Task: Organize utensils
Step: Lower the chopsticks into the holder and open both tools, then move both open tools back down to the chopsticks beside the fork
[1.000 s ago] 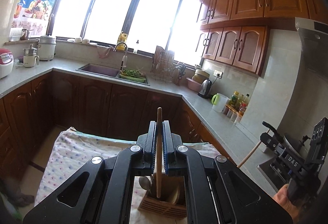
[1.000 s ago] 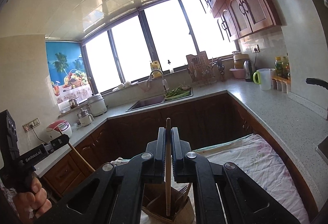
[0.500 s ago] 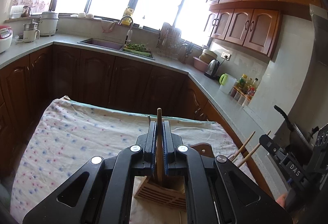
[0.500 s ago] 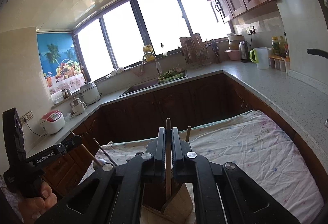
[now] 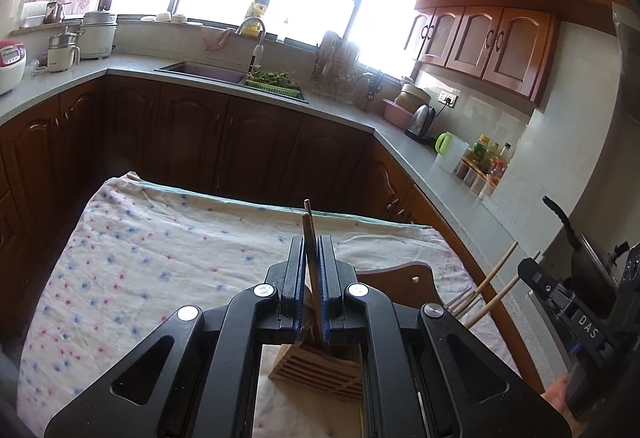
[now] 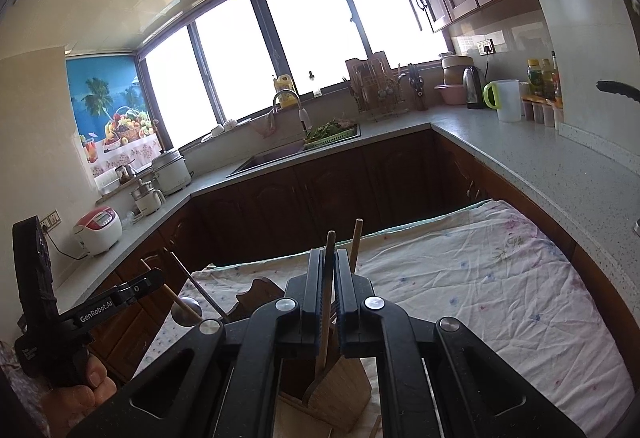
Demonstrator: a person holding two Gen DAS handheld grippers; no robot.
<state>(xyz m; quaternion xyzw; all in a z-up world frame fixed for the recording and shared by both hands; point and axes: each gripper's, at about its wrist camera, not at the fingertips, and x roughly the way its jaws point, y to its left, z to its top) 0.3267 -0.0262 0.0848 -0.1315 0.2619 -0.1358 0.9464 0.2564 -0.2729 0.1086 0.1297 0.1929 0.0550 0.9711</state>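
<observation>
Both grippers are black, angular frames: the left gripper (image 5: 311, 286) shows 4 silver screws and blue finger pads (image 5: 323, 290). Seen from the right wrist, its side reads "GenRobot.AI" in white. The right gripper (image 6: 329, 290) carries 4 silver screws too, "DAS" printed on its flank.

A home kitchen is showing here: wooden wall cabinets (image 5: 500, 41) are hanging above an L-shaped grey countertop (image 5: 404, 153), a sink (image 5: 200, 71) with its faucet (image 5: 256, 37) is sitting under wide bright windows (image 6: 304, 37), and a rice cooker (image 6: 98, 230) and an electric kettle (image 5: 422, 119) are standing along the counter.
</observation>
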